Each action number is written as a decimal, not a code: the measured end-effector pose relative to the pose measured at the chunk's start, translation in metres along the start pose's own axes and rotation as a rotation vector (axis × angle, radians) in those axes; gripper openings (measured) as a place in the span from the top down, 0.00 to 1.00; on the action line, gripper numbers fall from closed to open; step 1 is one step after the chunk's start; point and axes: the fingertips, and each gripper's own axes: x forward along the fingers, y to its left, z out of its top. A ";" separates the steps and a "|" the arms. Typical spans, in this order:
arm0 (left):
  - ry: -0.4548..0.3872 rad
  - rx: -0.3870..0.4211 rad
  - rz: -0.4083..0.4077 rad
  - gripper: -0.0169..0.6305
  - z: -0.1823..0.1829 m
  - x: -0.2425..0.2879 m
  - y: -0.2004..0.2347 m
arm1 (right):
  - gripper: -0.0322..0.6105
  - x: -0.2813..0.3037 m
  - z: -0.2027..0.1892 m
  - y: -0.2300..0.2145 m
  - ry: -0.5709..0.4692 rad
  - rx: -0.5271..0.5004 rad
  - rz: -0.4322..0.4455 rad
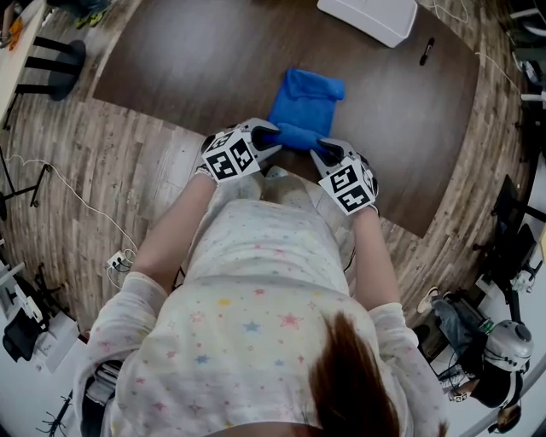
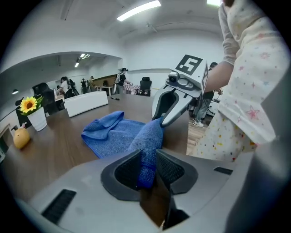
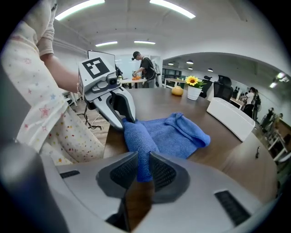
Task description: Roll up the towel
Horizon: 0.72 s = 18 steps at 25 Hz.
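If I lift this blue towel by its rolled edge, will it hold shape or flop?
Probably floppy: the towel squashes thin in the left hand-held gripper and right hand-held gripper, and its far corner lies flopped over. Likely light, and grippy rather than slippery, given its nubby weave.

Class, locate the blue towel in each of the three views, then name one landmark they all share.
Head view: towel upper centre, on the dark table.
Left gripper view: centre-left, its rolled edge pinched in the jaws.
Right gripper view: centre-right, rolled edge pinched in the jaws.
Shared landmark: the white box beyond the towel.
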 end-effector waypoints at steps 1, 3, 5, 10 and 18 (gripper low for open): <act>0.005 0.003 -0.016 0.82 0.000 -0.001 -0.005 | 0.84 -0.002 -0.002 0.004 0.006 -0.006 0.013; 0.016 0.012 -0.047 0.82 -0.001 -0.004 -0.018 | 0.84 -0.009 -0.004 0.015 0.019 -0.013 0.041; 0.022 0.016 -0.076 0.82 -0.002 -0.008 -0.031 | 0.84 -0.015 -0.010 0.026 0.028 -0.015 0.072; 0.022 -0.028 -0.099 0.82 -0.003 -0.012 -0.045 | 0.82 -0.021 -0.014 0.035 0.015 0.018 0.094; -0.051 -0.078 -0.035 0.81 0.023 -0.018 -0.004 | 0.78 -0.018 0.006 -0.007 -0.019 0.060 0.000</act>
